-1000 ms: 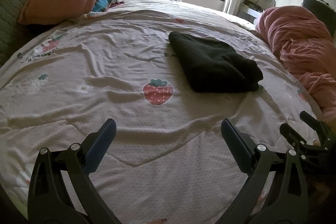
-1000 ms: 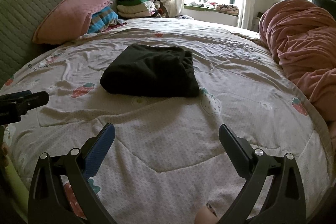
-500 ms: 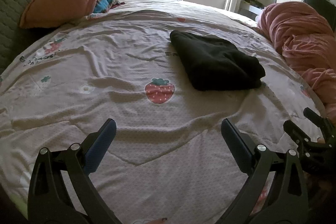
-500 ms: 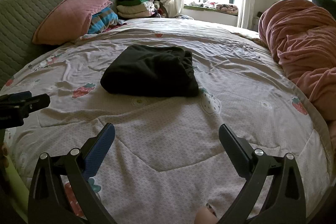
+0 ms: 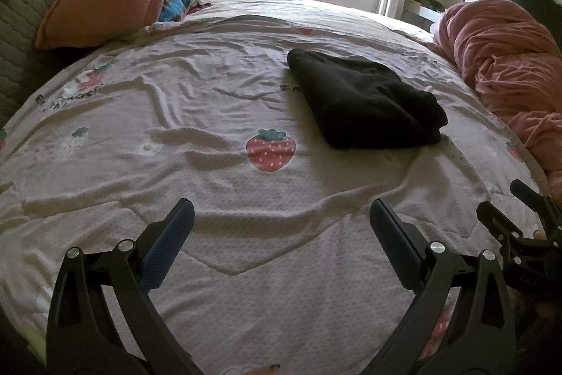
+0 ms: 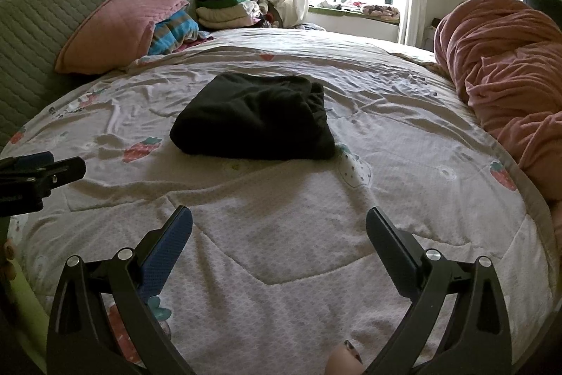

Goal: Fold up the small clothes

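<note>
We hold our left gripper (image 5: 281,224) and right gripper (image 6: 279,227) wide apart, holding nothing. The folded black soft cloth (image 6: 254,116) lies on the strawberry-print bed cover (image 6: 281,234), ahead of both.

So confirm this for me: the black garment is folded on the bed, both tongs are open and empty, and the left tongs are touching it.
Not quite. The left tongs are not touching the black garment; the left wrist view shows bare bedspread between them. The rest holds: it lies folded on the bed, and both the left and right tongs are open and empty.
</note>
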`<state>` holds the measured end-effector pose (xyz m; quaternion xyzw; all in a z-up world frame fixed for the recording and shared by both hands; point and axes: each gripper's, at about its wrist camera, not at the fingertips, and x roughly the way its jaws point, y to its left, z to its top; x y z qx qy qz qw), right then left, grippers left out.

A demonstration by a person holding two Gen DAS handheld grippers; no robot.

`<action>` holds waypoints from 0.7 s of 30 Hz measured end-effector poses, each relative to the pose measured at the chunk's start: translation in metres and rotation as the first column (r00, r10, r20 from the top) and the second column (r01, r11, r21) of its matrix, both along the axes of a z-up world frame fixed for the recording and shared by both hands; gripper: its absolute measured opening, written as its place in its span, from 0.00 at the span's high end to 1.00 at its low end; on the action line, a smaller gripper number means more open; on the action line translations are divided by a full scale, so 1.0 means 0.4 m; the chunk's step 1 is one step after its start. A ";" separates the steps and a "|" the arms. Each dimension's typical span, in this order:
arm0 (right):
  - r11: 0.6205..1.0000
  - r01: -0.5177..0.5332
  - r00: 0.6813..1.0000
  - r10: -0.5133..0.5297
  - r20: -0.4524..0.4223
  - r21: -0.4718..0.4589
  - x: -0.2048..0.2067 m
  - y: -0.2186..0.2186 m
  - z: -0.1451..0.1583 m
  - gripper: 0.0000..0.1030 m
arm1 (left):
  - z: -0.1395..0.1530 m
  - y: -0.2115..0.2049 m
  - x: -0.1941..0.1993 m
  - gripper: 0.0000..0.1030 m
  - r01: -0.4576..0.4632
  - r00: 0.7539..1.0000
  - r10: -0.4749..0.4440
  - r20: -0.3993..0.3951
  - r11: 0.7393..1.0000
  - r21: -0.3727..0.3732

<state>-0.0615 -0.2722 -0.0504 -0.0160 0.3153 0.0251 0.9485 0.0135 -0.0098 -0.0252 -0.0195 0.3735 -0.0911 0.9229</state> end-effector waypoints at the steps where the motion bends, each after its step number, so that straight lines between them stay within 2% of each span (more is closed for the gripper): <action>1: 1.000 0.000 1.000 0.000 -0.001 0.000 0.000 0.000 0.001 0.04 | 0.000 0.002 0.000 0.09 -0.002 1.000 0.002 0.000 1.000 0.002; 21: 1.000 0.001 1.000 -0.001 -0.008 -0.001 -0.003 0.003 0.004 0.04 | 0.000 0.000 0.001 0.09 0.000 1.000 0.000 -0.002 1.000 0.005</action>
